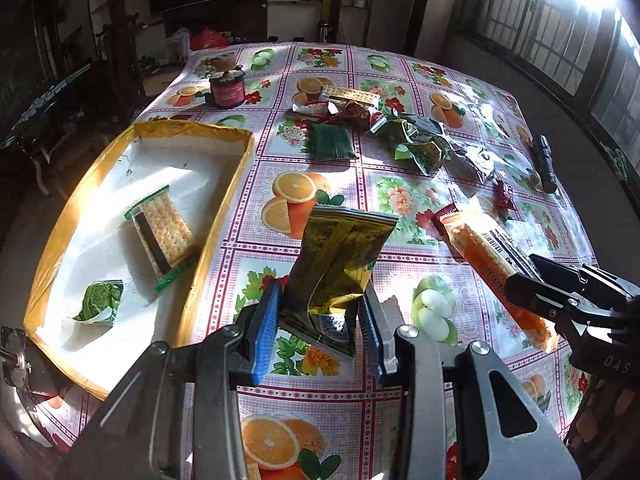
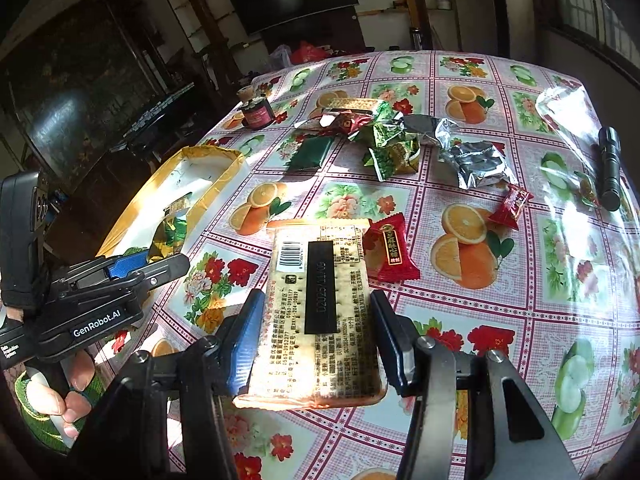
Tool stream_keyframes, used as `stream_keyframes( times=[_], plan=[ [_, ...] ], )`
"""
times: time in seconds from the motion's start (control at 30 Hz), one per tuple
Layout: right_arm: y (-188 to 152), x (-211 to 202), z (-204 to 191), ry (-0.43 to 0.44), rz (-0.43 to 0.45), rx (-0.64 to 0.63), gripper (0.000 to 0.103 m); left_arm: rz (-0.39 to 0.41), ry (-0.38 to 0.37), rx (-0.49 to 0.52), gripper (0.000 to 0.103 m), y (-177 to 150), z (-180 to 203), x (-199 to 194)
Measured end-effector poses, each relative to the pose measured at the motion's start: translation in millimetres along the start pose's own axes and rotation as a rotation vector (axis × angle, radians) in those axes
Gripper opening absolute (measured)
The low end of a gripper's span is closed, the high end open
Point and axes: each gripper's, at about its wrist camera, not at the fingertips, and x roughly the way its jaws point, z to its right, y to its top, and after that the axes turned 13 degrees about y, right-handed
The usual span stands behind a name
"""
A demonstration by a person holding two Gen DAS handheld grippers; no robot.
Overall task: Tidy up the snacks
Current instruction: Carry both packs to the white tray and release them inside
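Gold foil packet (image 1: 340, 264) pinched in our left gripper (image 1: 320, 320) beside the box (image 1: 224, 216), cracker pack (image 2: 320, 312) clamped in our right gripper (image 2: 316, 336) over the table: we lower each flat inside before releasing.

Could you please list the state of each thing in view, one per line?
left gripper: shut on gold packet, lifted.
right gripper: shut on cracker pack, lifted.
box: open, holding two snacks.
jar: upright, lidded.
flashlight: lying flat.
loose snacks: heaped on table.
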Motion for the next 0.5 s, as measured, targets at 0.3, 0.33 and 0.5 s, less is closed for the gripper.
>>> stream_keyframes(
  times=[0.3, 0.33, 0.5],
  plan=[
    [15, 28, -44, 0.061, -0.017, -0.073, 0.053, 0.009, 0.059, -0.094, 0.039, -6, -52, -4],
    [17, 33, -49, 0.072, -0.019, -0.080, 0.053, 0.005, 0.063, -0.107, 0.039, -7, -59, -3],
    [31, 57, -77, 0.110, -0.033, -0.126, 0.053, -0.007, 0.093, -0.165, 0.039, -12, -91, 1]
  ],
)
